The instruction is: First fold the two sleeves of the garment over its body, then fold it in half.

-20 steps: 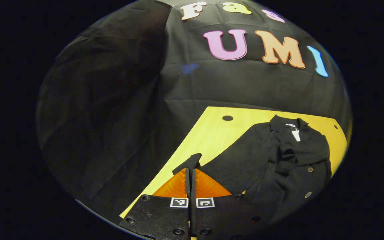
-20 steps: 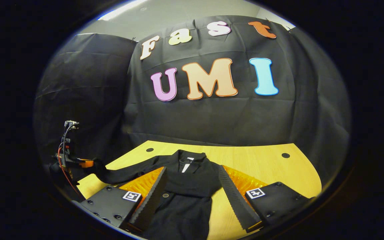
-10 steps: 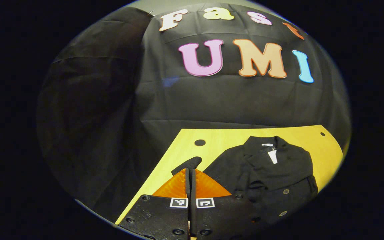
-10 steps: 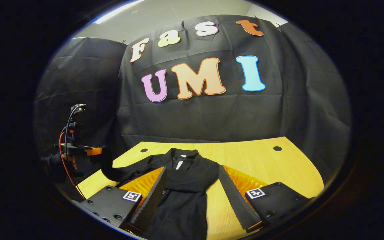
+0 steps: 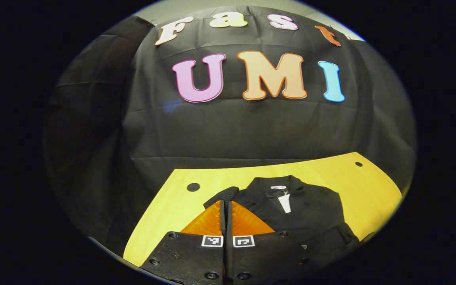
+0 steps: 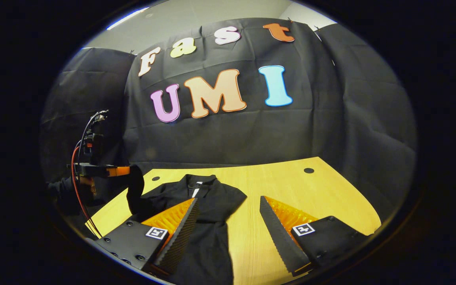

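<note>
Booth is walled with black cloth [image 6: 228, 134] on three sides, a strip of pale ceiling seen above it. A yellow wooden table [image 6: 291, 190] with small dark holes near its far corners is set in front. The black garment [image 6: 208, 202] is laid on the table's left half in the right gripper view, collar at the far side with a white tag [image 5: 284, 202] inside it, buttons seen on the near part. One sleeve [image 6: 135, 192] is lifted off the table and hung from the left gripper [image 5: 225, 202], whose fingers are clamped together on the cuff [image 5: 222, 196]; from the right gripper view that gripper is seen at far left, held by a hand [image 6: 87, 186]. The right gripper [image 6: 228, 221] is spread wide, nothing between its fingers, poised above the garment's near part and bare table. Risks are judged as follows: the cuff is pinched only at its end, so it may slip out mid-carry; the sleeve may be dropped bunched or twisted instead of flat across the body; the body, unpinned, may be dragged sideways by the pull and the collar skewed.
</note>
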A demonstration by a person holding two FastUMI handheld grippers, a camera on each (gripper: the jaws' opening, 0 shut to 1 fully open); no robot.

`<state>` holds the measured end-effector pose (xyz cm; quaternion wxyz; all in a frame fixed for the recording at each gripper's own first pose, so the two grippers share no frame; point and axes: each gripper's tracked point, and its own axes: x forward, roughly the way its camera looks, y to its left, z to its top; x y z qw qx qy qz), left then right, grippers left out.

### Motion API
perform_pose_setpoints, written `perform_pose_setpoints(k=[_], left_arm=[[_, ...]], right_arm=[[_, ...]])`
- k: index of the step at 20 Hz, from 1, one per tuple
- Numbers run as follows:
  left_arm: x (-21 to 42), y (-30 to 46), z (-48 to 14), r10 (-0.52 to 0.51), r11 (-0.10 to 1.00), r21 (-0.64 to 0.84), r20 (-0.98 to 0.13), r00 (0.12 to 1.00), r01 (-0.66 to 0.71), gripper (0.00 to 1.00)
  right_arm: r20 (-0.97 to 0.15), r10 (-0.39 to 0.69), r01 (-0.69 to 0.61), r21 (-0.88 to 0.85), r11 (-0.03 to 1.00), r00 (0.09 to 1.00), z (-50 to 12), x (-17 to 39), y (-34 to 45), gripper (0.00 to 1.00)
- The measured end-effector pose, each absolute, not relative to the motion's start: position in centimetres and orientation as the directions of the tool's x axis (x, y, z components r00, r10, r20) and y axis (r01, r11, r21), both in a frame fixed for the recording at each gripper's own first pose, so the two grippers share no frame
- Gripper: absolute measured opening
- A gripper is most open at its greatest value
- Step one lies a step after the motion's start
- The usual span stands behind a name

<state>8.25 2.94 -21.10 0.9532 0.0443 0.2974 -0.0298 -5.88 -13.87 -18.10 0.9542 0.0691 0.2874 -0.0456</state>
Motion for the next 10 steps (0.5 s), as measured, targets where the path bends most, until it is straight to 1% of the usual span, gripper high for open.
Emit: perform_pose_setpoints(k=[10], left_arm=[[10.0,-6.0,-21.8,-0.18,0.972,0.018,-0.579,0.795,0.233,0.0]], right_arm=[[-0.556,-0.146,0.229,0.082,0.97,0.818,-17.6,-9.4,-17.3,0.98]])
